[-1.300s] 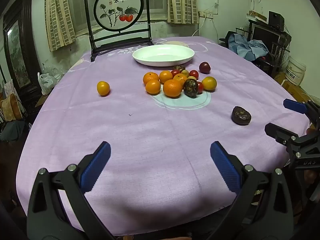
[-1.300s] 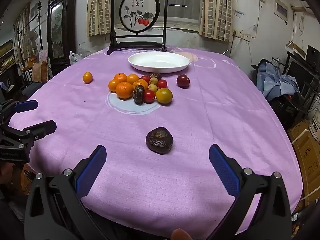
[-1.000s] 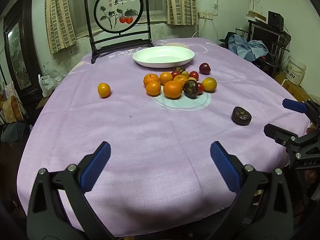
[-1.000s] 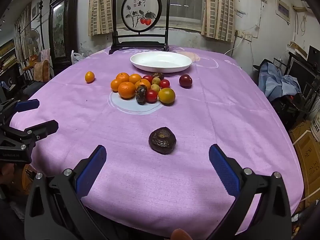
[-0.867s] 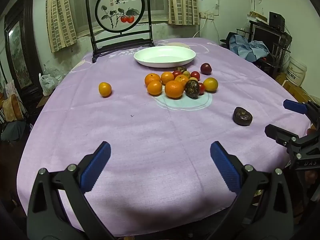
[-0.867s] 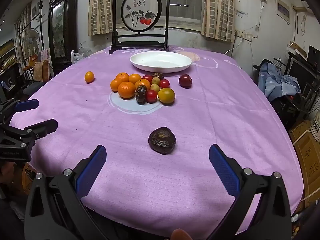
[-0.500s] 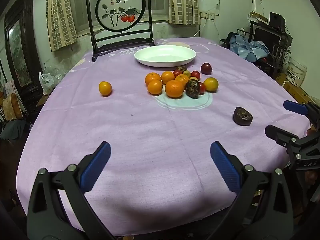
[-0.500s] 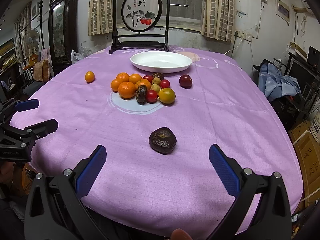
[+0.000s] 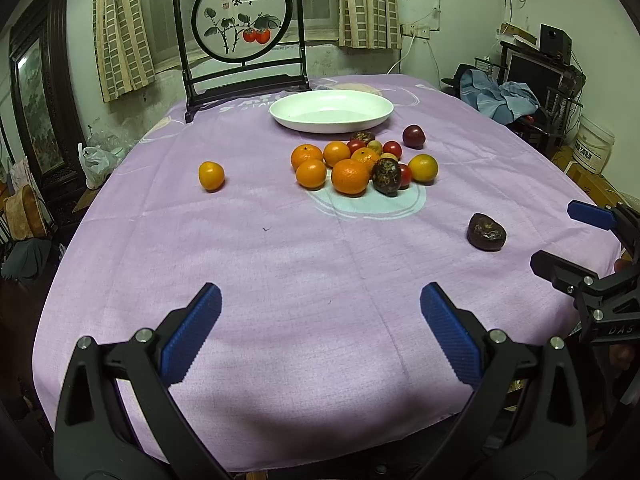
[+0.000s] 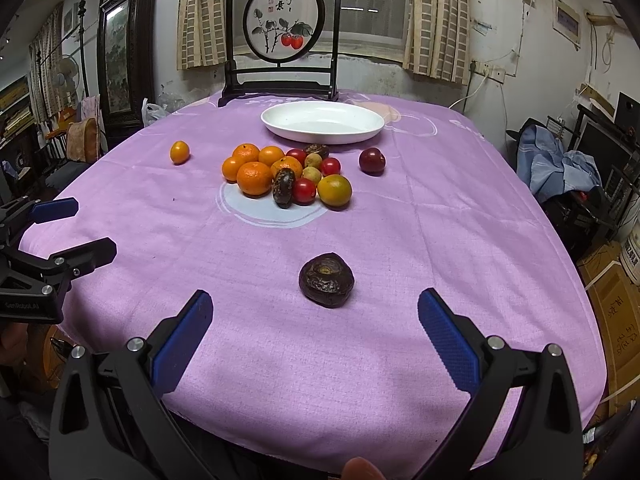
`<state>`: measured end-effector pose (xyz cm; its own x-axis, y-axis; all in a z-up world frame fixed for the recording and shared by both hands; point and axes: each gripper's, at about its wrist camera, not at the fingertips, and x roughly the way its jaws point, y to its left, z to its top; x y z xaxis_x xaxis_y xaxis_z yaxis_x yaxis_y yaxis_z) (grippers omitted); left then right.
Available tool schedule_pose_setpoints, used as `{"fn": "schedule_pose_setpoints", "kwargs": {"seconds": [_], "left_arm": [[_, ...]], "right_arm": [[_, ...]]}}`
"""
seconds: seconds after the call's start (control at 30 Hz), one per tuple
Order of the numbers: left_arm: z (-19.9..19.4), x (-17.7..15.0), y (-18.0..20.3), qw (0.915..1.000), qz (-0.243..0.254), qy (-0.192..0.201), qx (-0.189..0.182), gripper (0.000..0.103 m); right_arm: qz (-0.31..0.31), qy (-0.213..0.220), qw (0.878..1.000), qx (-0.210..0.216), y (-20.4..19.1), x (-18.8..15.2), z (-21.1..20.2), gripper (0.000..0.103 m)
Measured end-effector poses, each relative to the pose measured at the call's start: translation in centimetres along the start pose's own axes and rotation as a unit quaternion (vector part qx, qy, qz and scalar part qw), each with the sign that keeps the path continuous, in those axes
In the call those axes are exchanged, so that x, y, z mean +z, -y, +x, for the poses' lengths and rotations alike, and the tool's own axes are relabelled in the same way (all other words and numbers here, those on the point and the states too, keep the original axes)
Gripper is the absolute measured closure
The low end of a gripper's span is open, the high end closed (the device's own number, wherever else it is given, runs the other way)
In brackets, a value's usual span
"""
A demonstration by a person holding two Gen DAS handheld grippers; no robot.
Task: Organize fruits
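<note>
A pile of oranges, small red tomatoes and dark passion fruits lies mid-table, in front of an empty white plate. One orange sits alone to the left, a dark red plum to the right. A lone wrinkled passion fruit rests just ahead of my right gripper, which is open and empty. Near the table's front edge my left gripper is open and empty over bare cloth.
A purple cloth covers the round table. A framed painted screen stands behind the plate. Clutter, blue clothes and boxes fill the right side of the room; a dark cabinet stands at the left.
Both views have shifted only slightly. The fruits lie where they were and both grippers stay open.
</note>
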<state>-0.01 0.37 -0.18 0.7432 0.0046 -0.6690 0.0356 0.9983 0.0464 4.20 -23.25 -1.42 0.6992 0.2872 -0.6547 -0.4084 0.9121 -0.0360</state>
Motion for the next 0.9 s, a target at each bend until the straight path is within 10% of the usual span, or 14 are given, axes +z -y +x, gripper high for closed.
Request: {"fn": "schedule_pose_setpoints", "kwargs": {"seconds": [0.9], "left_arm": [[0.34,-0.27,-0.10,0.9999,-0.001,-0.008,-0.007,0.002]], "right_arm": [[0.001,-0.007,1.000,-0.003,0.14,-0.14,0.34,0.001]]}}
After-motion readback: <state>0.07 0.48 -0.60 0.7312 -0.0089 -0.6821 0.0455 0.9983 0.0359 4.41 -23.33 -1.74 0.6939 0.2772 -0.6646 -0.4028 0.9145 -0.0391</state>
